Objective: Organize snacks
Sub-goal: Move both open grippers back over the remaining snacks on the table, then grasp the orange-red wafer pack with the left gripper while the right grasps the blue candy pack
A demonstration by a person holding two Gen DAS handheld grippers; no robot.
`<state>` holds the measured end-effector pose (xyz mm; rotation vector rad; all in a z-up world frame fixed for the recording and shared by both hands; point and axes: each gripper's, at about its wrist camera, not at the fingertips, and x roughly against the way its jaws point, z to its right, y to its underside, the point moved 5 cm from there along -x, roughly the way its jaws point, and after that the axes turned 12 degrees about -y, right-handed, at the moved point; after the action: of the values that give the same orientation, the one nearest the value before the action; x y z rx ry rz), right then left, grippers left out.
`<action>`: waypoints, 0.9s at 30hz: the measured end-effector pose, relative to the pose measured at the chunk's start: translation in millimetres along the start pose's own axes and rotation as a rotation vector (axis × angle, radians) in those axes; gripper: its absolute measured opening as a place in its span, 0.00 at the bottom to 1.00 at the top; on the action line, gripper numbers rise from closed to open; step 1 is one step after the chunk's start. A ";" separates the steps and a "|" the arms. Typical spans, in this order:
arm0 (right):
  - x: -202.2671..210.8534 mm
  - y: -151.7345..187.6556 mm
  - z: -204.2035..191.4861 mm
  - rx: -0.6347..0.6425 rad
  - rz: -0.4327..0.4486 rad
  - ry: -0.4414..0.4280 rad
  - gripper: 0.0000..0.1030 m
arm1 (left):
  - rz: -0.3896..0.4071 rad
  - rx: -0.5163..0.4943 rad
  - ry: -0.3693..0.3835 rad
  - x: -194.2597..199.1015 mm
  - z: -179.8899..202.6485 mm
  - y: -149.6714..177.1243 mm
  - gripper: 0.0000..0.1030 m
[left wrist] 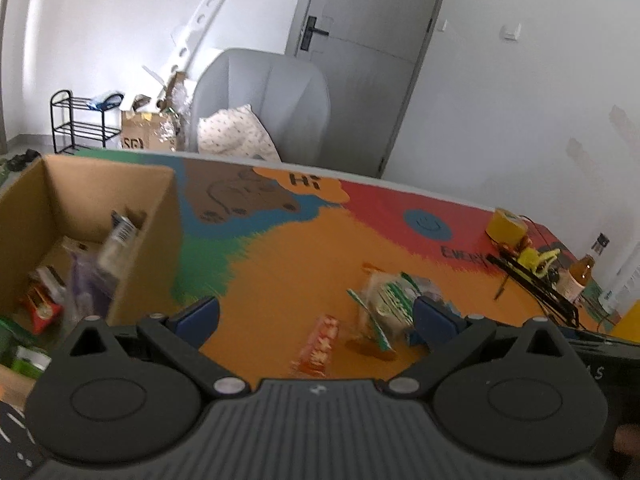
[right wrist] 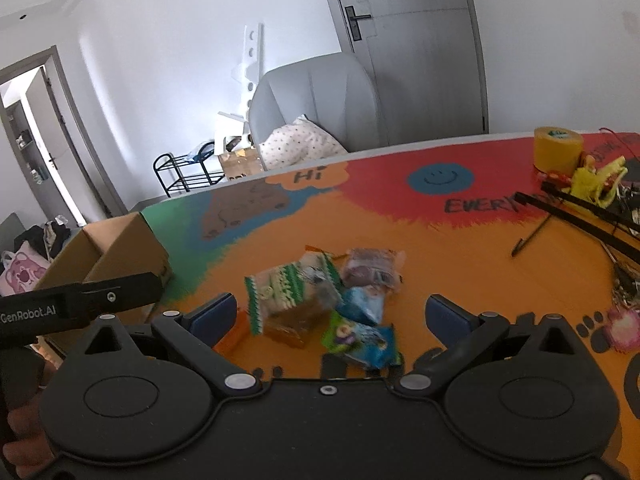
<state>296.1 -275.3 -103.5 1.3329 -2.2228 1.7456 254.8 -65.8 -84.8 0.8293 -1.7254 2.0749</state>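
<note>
Meanwhile, both tools hover spread wide, holding nothing.
Left hand-held gripper [left wrist: 316, 312] and right hand-held gripper [right wrist: 330, 314] overlook loose snack packets [right wrist: 320, 292] mid-worktop [right wrist: 460, 264]; cardboard box [left wrist: 80, 208] at its left edge.

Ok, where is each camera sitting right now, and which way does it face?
Left wrist: on the left tool, above the table, facing the cardboard box and a red-and-white packet; its open blue fingers show.
Right wrist: on the right tool, facing the snack pile; its open fingers and the left tool's black body show.
Shared: box, green-and-white packet, yellow tape roll, grey chair, door.
</note>
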 end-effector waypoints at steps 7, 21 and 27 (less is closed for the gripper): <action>-6.3 16.0 14.4 -0.007 -0.042 0.000 0.93 | -0.040 -0.025 0.014 -13.9 13.6 14.4 0.90; -38.6 29.2 32.7 -0.059 -0.085 -0.005 0.79 | -0.129 -0.023 -0.032 -64.5 11.9 31.5 0.63; -50.4 27.1 28.0 -0.012 -0.079 0.016 0.77 | -0.127 -0.042 -0.027 -75.9 15.2 33.6 0.61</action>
<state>324.4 -267.3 -160.0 1.3796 -2.1380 1.7074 298.1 -78.8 -156.0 0.9320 -1.6786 1.9469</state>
